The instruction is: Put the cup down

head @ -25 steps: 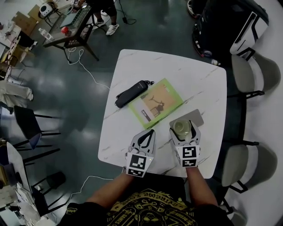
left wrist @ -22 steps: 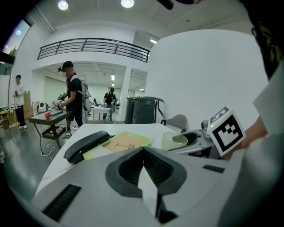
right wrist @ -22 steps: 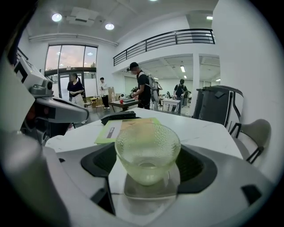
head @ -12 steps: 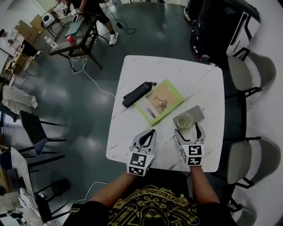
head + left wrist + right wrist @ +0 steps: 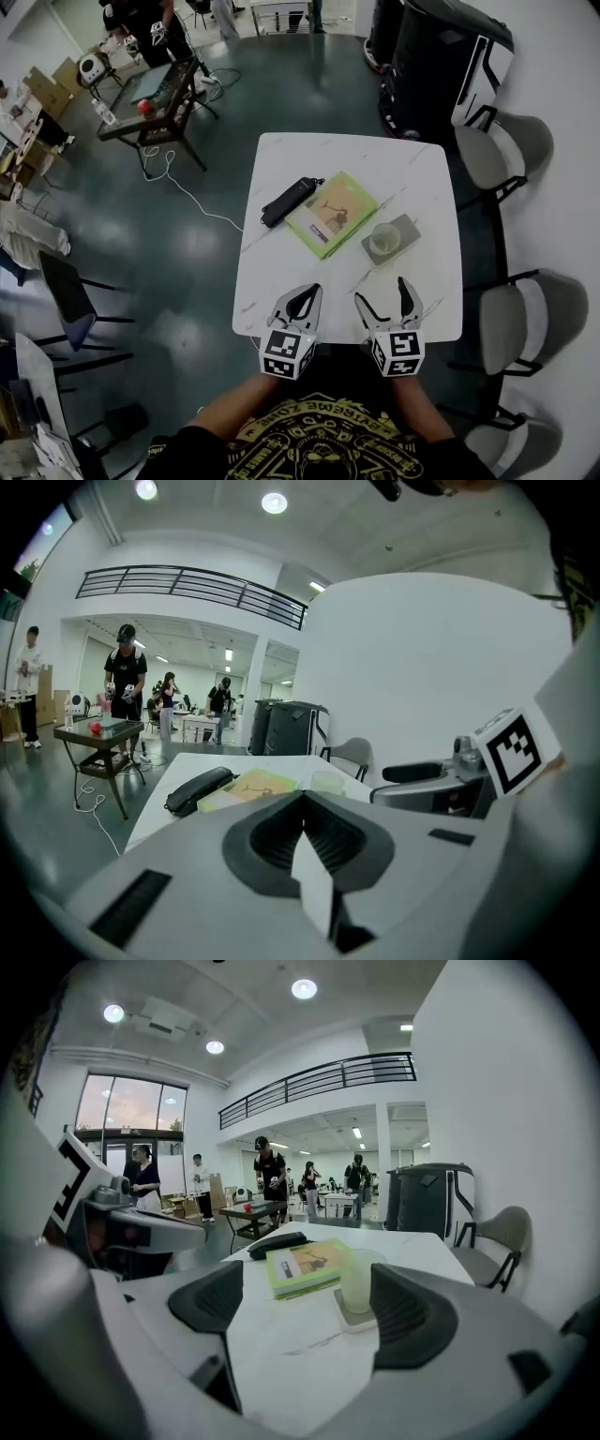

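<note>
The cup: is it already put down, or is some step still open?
Done: the cup stands upright on the grey coaster on the table, touched by nothing. In hand: nothing. The right gripper has just been opening its jaws, which stand wide and empty, short of the cup; the left gripper is shut, empty. Left: nothing visible.

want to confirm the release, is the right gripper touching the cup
Apart. Head view: bare tabletop lies between the right gripper and the cup on its grey coaster. Right gripper view: the jaws have just been opening and hold nothing.
</note>
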Demonstrator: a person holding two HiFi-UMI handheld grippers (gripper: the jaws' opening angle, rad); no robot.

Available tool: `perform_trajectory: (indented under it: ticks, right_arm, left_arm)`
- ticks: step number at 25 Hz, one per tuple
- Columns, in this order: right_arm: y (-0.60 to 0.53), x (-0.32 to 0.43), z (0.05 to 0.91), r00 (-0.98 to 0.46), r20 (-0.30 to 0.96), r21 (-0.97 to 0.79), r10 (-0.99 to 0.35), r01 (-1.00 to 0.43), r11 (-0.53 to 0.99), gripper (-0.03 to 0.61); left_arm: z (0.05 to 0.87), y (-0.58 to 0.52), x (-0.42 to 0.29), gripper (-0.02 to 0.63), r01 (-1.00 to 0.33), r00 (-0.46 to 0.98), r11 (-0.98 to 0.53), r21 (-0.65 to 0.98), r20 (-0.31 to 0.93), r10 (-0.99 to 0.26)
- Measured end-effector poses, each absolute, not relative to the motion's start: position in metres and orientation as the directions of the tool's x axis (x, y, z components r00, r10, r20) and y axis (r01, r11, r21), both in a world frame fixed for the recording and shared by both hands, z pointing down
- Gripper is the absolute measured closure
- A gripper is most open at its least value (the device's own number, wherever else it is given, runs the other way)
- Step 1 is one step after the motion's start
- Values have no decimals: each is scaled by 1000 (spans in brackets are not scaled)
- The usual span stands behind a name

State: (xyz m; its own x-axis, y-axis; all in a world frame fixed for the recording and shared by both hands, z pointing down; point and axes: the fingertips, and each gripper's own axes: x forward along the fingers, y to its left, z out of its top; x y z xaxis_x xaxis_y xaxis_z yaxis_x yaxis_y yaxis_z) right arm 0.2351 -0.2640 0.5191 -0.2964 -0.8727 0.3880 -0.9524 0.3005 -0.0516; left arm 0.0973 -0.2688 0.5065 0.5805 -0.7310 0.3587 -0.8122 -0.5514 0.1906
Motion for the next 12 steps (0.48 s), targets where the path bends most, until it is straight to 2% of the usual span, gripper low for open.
perform_trajectory:
  ticks: [3, 8, 12]
  right_arm:
    - [-239, 220, 505, -298, 364, -43, -882, -952, 303, 156]
    - [-201, 204, 486, -274, 332, -19, -902, -959, 284, 238]
    - [-171, 195, 480, -256, 331, -12, -908, -964, 267, 331]
  left_arm:
    - [500, -249, 89, 606, -800, 598, -569, 191, 338, -727]
    - [494, -215, 75, 606, -781, 623, -590, 205, 313, -717]
    - [487, -191, 65, 606, -771, 637, -600, 214, 291, -714]
